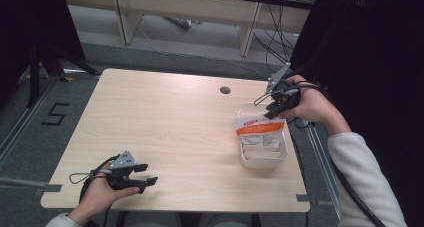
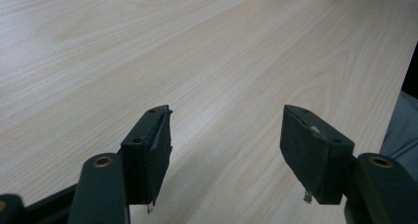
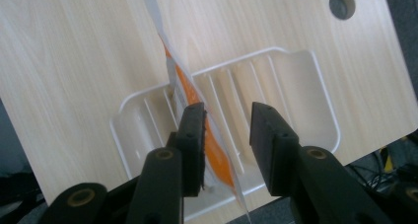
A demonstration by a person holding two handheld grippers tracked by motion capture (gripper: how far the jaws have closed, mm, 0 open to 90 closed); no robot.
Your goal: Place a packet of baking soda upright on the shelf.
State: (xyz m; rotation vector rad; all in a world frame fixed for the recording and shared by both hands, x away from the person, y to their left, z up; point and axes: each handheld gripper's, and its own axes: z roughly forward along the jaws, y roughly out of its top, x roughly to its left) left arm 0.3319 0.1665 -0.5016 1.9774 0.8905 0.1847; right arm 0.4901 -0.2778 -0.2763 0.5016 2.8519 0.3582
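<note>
An orange and white packet (image 1: 260, 129) stands on edge in a white ribbed tray (image 1: 263, 159) at the table's right side. My right gripper (image 1: 273, 111) hangs over the tray's far end. In the right gripper view the packet (image 3: 180, 76) runs between the jaws of the right gripper (image 3: 226, 128) and lies against the left pad, with a clear gap to the right pad, so the gripper is open. The tray's rim (image 3: 276, 50) curves beyond the jaws. My left gripper (image 1: 147, 179) rests low near the front left corner, open (image 2: 226, 140) with bare wood between its pads.
A round cable hole (image 1: 225, 90) sits in the tabletop behind the tray. The tray lies close to the table's right edge (image 1: 300, 177). Light wood tabletop (image 1: 170, 122) stretches between the two hands. Desk legs and cables stand on the floor beyond.
</note>
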